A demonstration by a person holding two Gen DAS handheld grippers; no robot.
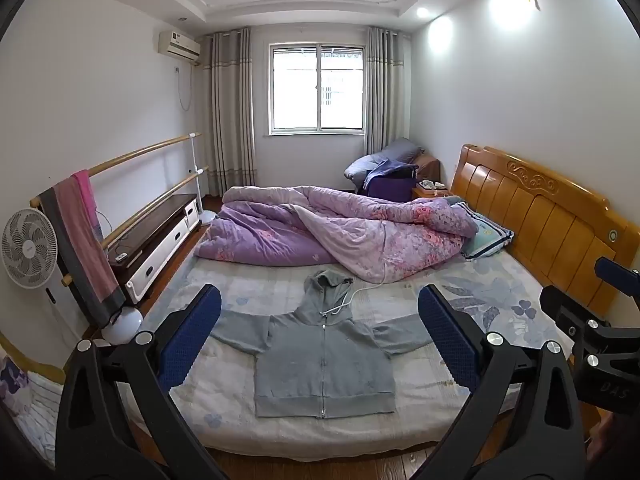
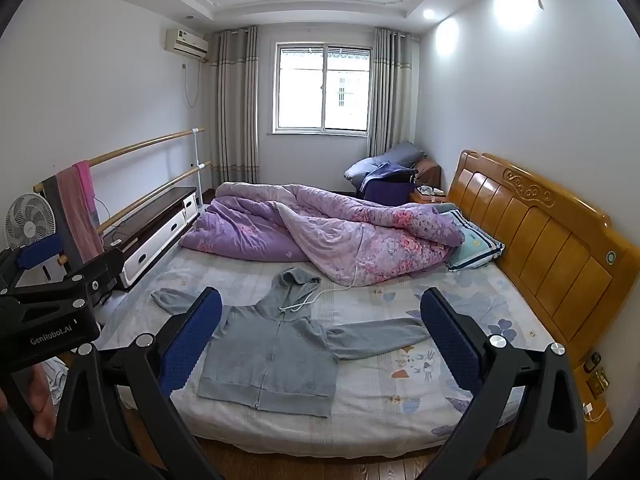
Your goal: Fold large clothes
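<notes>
A grey zip-up hoodie (image 1: 324,364) lies flat, front up, on the near part of the bed (image 1: 224,408), sleeves spread to both sides and hood toward the quilt. The right wrist view has the same hoodie (image 2: 272,364) left of centre, its right sleeve stretched across the sheet. My left gripper (image 1: 320,312) hovers above and short of the hoodie, wide open with nothing between its blue pads (image 1: 192,336). My right gripper (image 2: 320,312) is likewise wide open and empty, held off the bed. Each gripper's body shows at the edge of the other's view.
A bunched purple floral quilt (image 1: 332,236) and a pillow (image 1: 486,236) fill the far half of the bed. The wooden headboard (image 1: 548,216) runs along the right. At left stand a fan (image 1: 28,248), a towel rail (image 1: 80,240) and a low cabinet (image 1: 160,236). Wooden floor lies before the bed.
</notes>
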